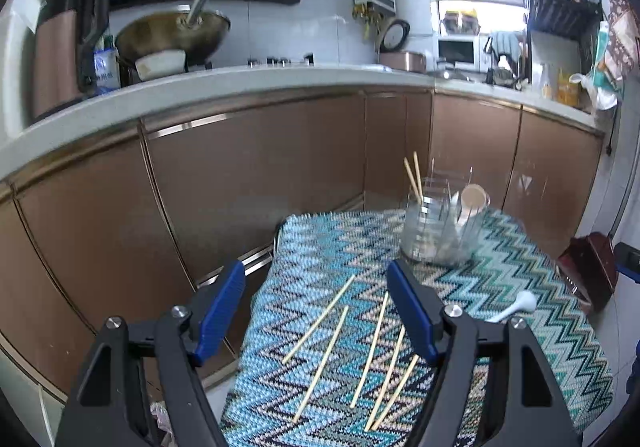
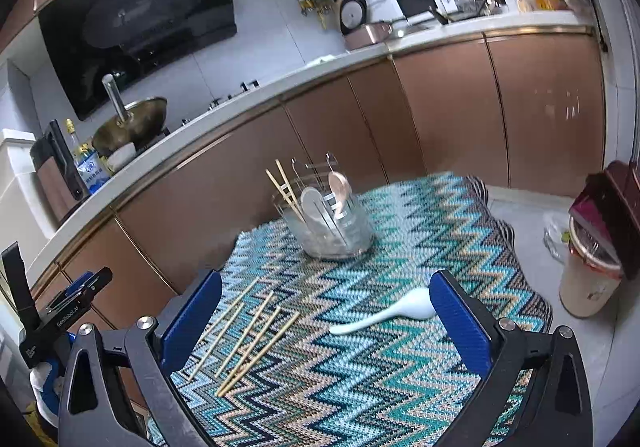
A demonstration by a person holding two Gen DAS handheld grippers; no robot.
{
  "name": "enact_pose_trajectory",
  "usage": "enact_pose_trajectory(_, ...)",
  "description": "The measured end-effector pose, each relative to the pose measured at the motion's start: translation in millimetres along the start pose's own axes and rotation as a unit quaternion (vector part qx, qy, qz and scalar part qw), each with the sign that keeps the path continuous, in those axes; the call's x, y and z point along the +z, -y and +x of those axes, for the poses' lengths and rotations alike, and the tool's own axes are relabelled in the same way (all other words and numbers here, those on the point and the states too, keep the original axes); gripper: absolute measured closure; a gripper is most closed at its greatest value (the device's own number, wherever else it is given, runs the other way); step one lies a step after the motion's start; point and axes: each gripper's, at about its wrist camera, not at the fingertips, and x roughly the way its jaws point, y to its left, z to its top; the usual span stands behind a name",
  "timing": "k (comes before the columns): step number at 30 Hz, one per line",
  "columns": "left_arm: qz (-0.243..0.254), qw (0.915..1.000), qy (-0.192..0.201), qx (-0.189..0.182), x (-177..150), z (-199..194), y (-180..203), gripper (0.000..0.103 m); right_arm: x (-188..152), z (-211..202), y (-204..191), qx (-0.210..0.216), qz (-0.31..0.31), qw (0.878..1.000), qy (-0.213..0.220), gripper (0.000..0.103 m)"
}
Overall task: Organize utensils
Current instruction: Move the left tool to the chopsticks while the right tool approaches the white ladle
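Several wooden chopsticks (image 1: pixel 374 351) (image 2: pixel 250 333) lie loose on a small table under a zigzag cloth (image 1: pixel 520 279) (image 2: pixel 400 387). A white ceramic spoon (image 2: pixel 394 311) (image 1: pixel 516 307) lies to their right. At the far side stands a clear utensil holder (image 1: pixel 434 231) (image 2: pixel 334 223) with two chopsticks and spoons in it. My left gripper (image 1: pixel 316 311) is open above the chopsticks, with nothing between its fingers. My right gripper (image 2: pixel 326 321) is open too, with the spoon and some chopsticks seen between its blue pads on the cloth below. The left gripper (image 2: pixel 72 311) also shows at the left edge of the right wrist view.
Brown cabinets and a white countertop (image 1: pixel 256 83) run behind the table, with a wok (image 1: pixel 176 35) on the stove. A lidded bin (image 2: pixel 588 279) stands on the floor right of the table. The table's left edge drops off toward the cabinets.
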Motion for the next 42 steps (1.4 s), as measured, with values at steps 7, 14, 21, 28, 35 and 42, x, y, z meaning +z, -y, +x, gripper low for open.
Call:
enact_pose_trajectory(7,-0.001,0.9973,-0.056,-0.047,-17,28,8,0.031,-11,21,17,0.004,0.027,0.999,-0.031,0.007)
enact_pose_trajectory(14,0.010,0.9767,-0.152,-0.152,-23,69,26,0.037,-27,48,29,0.044,0.071,0.993,-0.079,0.019)
enact_pose_trajectory(21,0.048,0.9648,-0.201,-0.162,-33,105,53,0.042,-40,76,51,0.066,0.137,0.982,-0.116,0.026)
enact_pose_trajectory(28,0.069,0.9579,-0.223,-0.168,-39,138,78,0.048,-53,114,84,0.089,0.215,0.962,-0.145,0.028)
enact_pose_trajectory(35,0.070,0.9541,-0.238,-0.167,-43,162,81,0.050,-61,147,106,0.098,0.269,0.944,-0.162,0.030)
enact_pose_trajectory(42,0.078,0.9477,-0.253,-0.178,-50,177,85,0.063,-61,159,121,0.076,0.283,0.943,-0.156,0.032)
